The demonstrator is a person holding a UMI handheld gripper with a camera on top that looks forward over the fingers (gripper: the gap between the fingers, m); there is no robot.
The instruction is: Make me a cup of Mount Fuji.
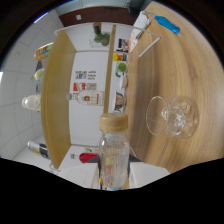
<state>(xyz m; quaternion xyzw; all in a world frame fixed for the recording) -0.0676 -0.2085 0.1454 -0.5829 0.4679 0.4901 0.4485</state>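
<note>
Showing the scene rotated sideways: far to the left of the jaws, bottles (31, 102) line a white tiled wall, next to a wooden shelf unit (57, 95) with a white back panel. Directly ahead stands a clear bottle (113, 155) with a tan cap. Whether the jaws grip it cannot be told, since their fingers are hidden in darkness. Right of the bottle, a stemmed glass (175, 116) sits on the wooden desk (190, 70); a blue object (167, 24) lies well beyond.
</note>
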